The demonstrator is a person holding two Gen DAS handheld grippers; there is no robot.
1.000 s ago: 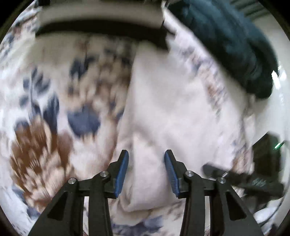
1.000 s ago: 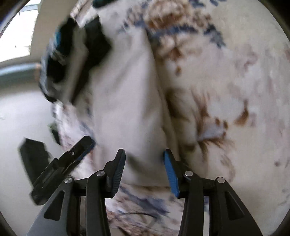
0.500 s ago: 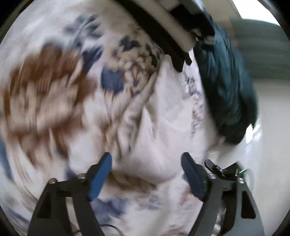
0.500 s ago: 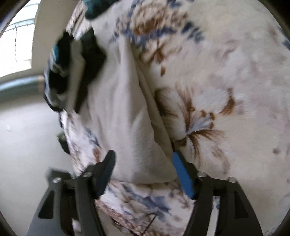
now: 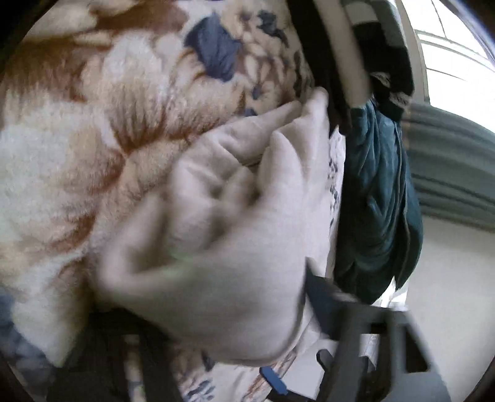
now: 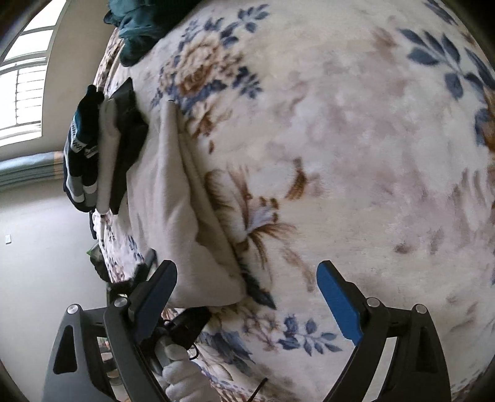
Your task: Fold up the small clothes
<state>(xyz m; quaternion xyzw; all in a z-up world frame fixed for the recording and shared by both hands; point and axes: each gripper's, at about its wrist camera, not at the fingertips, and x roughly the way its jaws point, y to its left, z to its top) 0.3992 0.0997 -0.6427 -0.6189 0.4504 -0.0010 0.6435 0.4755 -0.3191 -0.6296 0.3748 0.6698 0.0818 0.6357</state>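
Note:
A folded cream cloth (image 6: 173,198) lies on the flowered blanket (image 6: 355,139) near the bed's left edge. My right gripper (image 6: 247,297) is open and empty just in front of the cloth's near corner. In the left wrist view the same cream cloth (image 5: 235,247) bulges close to the lens and is blurred. It covers most of my left gripper (image 5: 216,349); only one dark right finger (image 5: 328,306) shows, so its state is hidden. The left gripper's handle and a white-gloved hand (image 6: 182,380) show at the bottom of the right wrist view.
A stack of folded clothes, black, cream and dark striped (image 6: 102,154), sits beyond the cream cloth at the bed edge. A teal garment (image 6: 139,27) lies at the far corner and also shows in the left wrist view (image 5: 380,201). Pale floor (image 6: 37,263) is left of the bed.
Both grippers opened and let go of the cream cloth. The right gripper drew back from it. The left gripper tilted and pushed in, so the cloth now fills its view.

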